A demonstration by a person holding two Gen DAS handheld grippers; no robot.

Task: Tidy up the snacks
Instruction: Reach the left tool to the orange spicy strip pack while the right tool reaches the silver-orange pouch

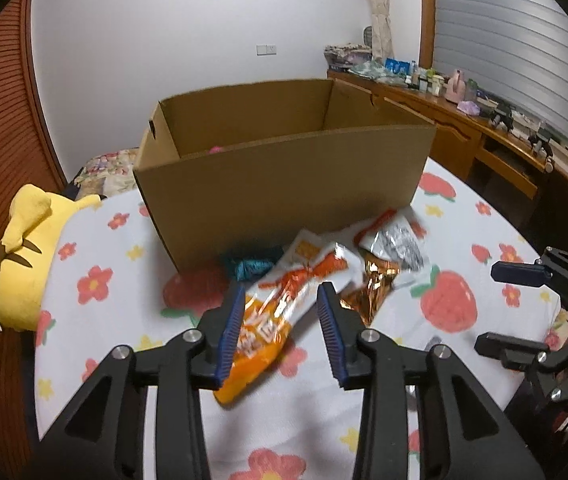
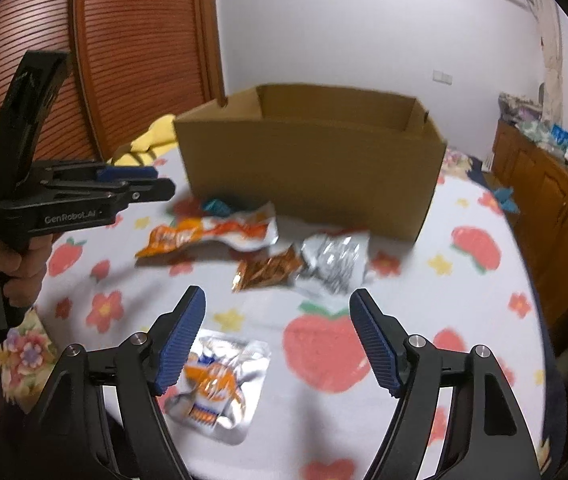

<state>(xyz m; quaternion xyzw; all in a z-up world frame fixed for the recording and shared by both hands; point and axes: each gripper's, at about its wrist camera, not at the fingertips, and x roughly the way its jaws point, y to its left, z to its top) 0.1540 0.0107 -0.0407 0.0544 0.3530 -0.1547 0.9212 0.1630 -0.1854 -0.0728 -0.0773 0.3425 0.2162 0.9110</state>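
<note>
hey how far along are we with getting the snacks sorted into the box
Early. Done: something pink already shows inside the cardboard box. In hand: nothing; the open left gripper straddles the orange packet. The right gripper is open too. Left: the copper packet, silver packet, teal packet and square foil packet.

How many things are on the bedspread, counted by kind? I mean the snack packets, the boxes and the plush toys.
Snack packets: 5 (orange-white packet, copper foil packet, silver packet, teal packet, flat silver-orange packet)
Cardboard boxes: 1 (cardboard box)
Plush toys: 1 (yellow plush toy)
Total: 7
</note>
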